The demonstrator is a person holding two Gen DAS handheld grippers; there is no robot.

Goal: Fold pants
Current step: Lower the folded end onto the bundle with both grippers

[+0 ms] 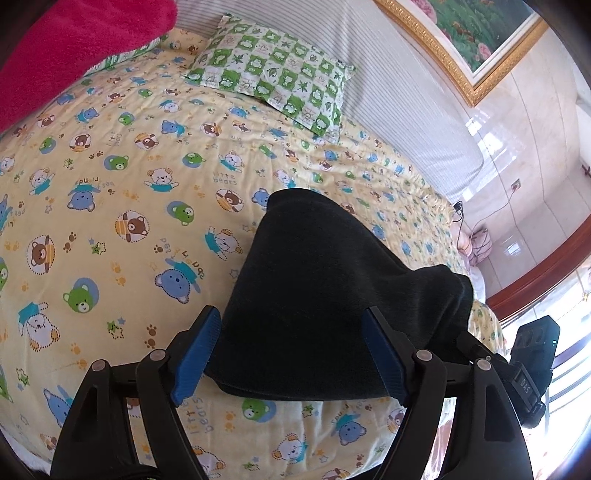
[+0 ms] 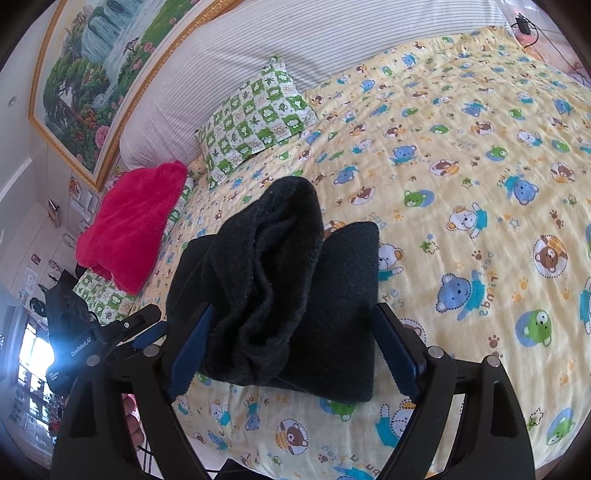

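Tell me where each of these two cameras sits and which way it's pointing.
Left wrist: sits on the left gripper, looks down along its open blue fingers at the folded black pants on the bear-print bedspread; the other gripper shows at right.
Right wrist: sits on the right gripper, looks down over the pants toward the headboard; the left gripper shows at left.
Shared: pants, bedspread, green checked pillow, pink blanket, framed painting.

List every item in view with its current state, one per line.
pants: folded into a compact bundle, lying on the bedsheet.
left gripper: jaws open around the bundle's near edge.
right gripper: jaws open around the bundle.
green pillow: flat at the headboard.
pink blanket: heaped at the bed's edge.
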